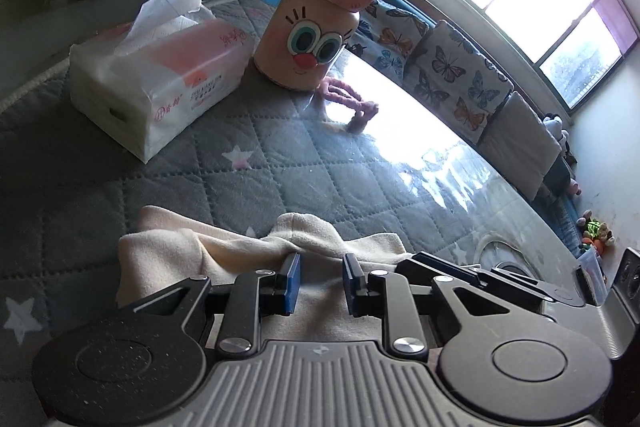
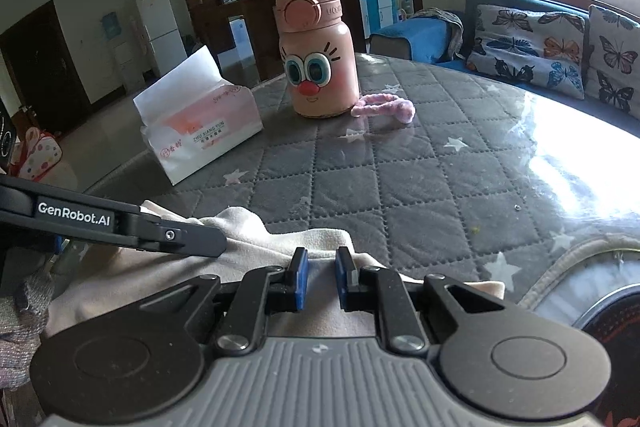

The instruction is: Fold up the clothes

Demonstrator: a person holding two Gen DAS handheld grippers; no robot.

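Mid-fold, I reckon; left gripper [image 1: 319, 283] & right gripper [image 2: 322, 277] both slightly spread over cream garment [image 1: 192, 255], pinching nothing; next: re-grip far edge w/ both.

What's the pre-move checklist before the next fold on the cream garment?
1. Left gripper over cream garment: ok.
2. Left grip on cloth: not ok, gap shows between pads.
3. Right gripper over garment: ok.
4. Right grip on cloth: not ok, gap shows between pads.
5. Tissue pack and pink bottle clear of garment: ok.
6. Garment lying flat: not ok, bunched.
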